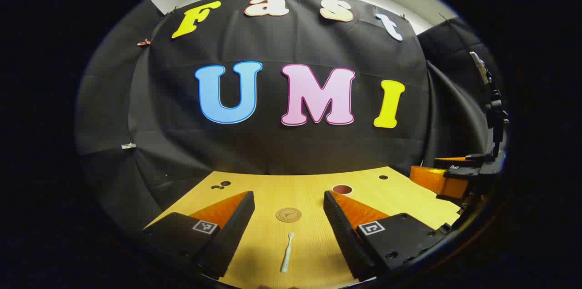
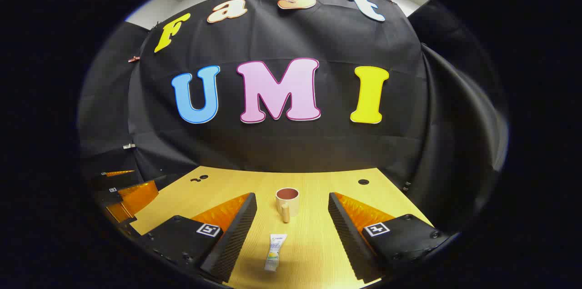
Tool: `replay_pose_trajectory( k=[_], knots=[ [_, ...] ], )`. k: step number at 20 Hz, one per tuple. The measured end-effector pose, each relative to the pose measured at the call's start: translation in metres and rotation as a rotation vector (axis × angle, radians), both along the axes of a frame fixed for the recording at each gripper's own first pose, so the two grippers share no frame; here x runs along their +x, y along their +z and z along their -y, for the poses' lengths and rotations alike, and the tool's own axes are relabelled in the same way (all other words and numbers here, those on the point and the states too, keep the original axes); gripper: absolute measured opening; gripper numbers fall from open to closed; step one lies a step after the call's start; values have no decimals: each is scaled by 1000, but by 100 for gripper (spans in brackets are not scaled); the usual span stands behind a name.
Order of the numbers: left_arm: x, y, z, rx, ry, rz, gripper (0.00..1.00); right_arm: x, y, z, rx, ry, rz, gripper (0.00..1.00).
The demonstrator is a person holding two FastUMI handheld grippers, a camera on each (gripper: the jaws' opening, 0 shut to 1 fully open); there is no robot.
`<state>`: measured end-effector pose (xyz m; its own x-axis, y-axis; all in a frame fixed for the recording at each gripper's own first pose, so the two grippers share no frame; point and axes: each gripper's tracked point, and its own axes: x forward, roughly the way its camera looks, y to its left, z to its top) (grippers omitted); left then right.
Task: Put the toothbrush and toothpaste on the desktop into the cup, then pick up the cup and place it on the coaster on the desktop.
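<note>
**Both grippers poised, nothing grasped yet**

Left gripper (image 1: 288,239): jaws wide apart, empty. Toothbrush (image 1: 287,252) lies flat on the desk (image 1: 313,189) directly between them, long axis running straight ahead along the fingers, head at the far end. Coaster (image 1: 288,215) just beyond the brush head, round, bare. Cup (image 1: 342,189) farther back and to the right, partly hidden behind a finger.

Right gripper (image 2: 291,239): jaws likewise apart, empty. Toothpaste (image 2: 275,251) lies flat between them, long axis also pointing forward, slightly left of centre. Cup (image 2: 287,201) stands upright straight ahead past the tube, handle facing the camera.

Judgement: each tool is lined up on its own item; left is nearer the brush, right nearer the tube and cup. Either jaws close across the narrow width, so a plain descent should serve.

Desk is pale wood grain with a few small dark holes near the back edge. Black cloth wall behind.
</note>
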<state>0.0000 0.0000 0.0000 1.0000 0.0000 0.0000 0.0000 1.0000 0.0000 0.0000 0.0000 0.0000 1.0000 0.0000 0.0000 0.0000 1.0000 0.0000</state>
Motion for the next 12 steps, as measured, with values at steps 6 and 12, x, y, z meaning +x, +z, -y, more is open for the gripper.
replay_pose_trajectory(
  k=[6, 12],
  knots=[
    [5, -4, 1, 4, 1, -6, 96, 6, -6, -3, -16, 13, -20, 97],
    [8, -9, 3, 17, -4, -20, 96, 12, -11, -5, -17, 24, -43, 97]
  ],
)
